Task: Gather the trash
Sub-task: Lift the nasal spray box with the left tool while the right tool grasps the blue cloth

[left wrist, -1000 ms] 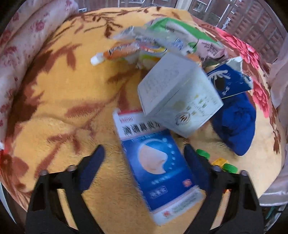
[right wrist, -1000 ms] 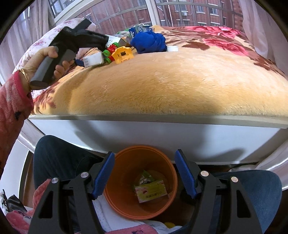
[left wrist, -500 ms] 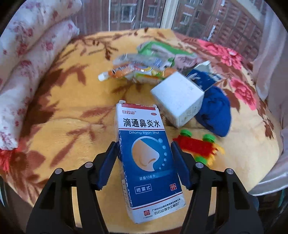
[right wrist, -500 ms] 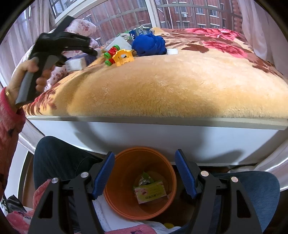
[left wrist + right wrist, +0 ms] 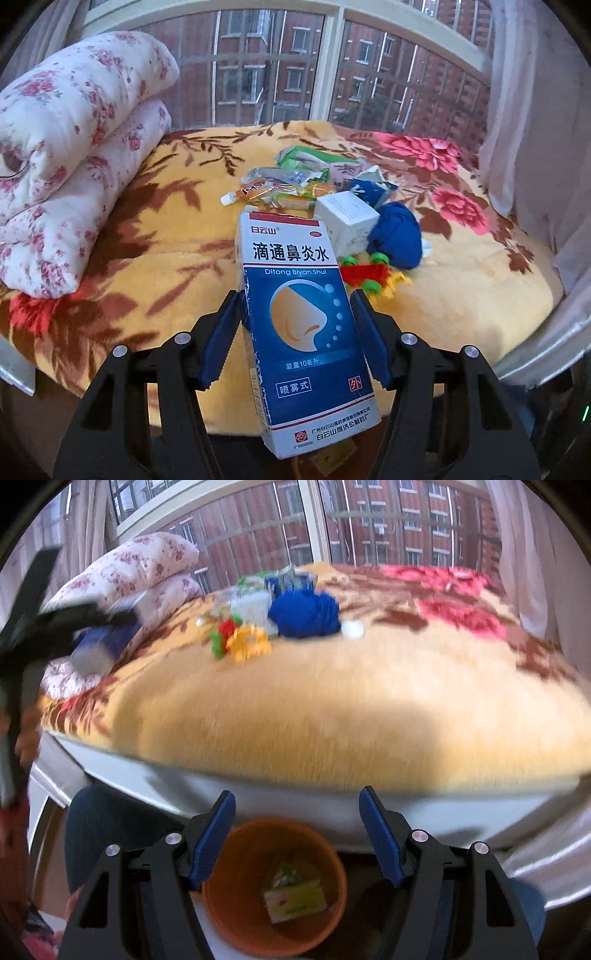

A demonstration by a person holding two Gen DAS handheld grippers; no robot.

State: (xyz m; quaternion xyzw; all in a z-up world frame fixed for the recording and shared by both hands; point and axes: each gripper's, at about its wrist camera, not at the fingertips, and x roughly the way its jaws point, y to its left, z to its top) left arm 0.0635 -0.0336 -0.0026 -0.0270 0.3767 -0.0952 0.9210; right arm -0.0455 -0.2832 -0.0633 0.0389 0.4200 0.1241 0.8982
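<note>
Blue-and-white cardboard, that's the nasal spray box (image 5: 303, 332), a long flat carton with a nose drawing and Chinese print, pinched between the blue pads of the left gripper (image 5: 293, 338) and lifted off the bed, near end tilted toward the camera. Both pads press flat on its long sides, so the grip looks firm.

Just beyond it on the fuzzy yellow floral blanket (image 5: 166, 266) sits the rest of the pile: a white cube-ish box (image 5: 345, 218), crinkly foil snack wrappers (image 5: 288, 181) with a small tube (image 5: 240, 194) poking out left, a balled-up blue cloth (image 5: 397, 238) on the right, and a red, green and yellow plastic toy (image 5: 369, 277) near the box. On the far left lies a rolled quilt (image 5: 70, 147), white with pink flowers.

From the right wrist view, the right gripper (image 5: 297, 840) hangs spread wide with nothing in it, above a round orange plastic bin (image 5: 221, 904) down by the bed edge. A yellow-green packet (image 5: 295, 899) lies in the bottom of it. That view's blurry.
</note>
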